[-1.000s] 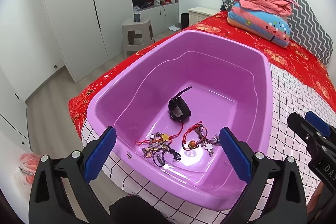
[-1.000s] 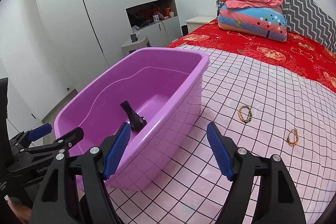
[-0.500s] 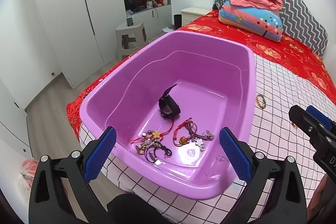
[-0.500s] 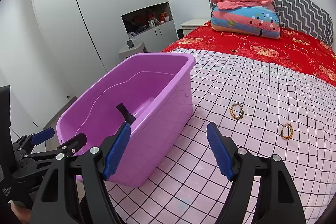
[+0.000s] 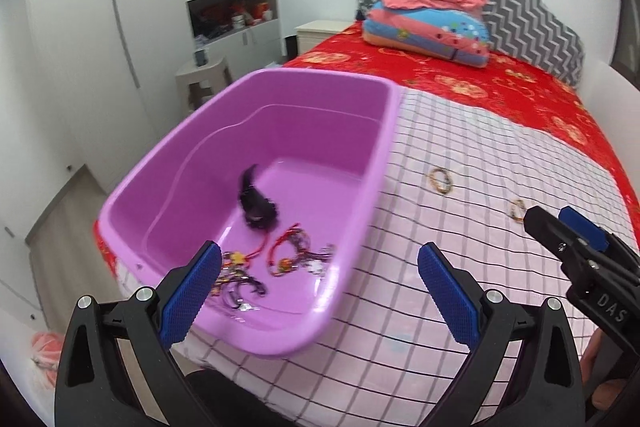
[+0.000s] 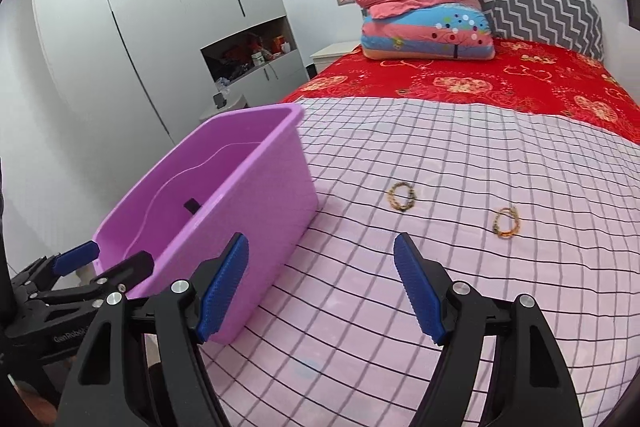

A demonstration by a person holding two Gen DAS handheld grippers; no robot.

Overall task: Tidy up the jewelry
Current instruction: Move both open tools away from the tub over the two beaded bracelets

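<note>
left wrist view: left gripper (image 5: 319,289) jaws wide, nothing btwn them, over near corner of purple tub (image 5: 362,215) on checked bed sheet (image 5: 480,155). inside tub: black watch (image 5: 256,203) + tangle of red-cord bracelets (image 5: 280,259). right wrist view: right gripper (image 6: 321,289) jaws wide, empty. two gold bracelets on sheet, near one (image 6: 401,196) beside tub, far one (image 6: 506,223) apart to its right.

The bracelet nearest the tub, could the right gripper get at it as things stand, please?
Probably yes: the right gripper is open and empty, and only bare checked sheet lies between it and the bracelet.
</note>
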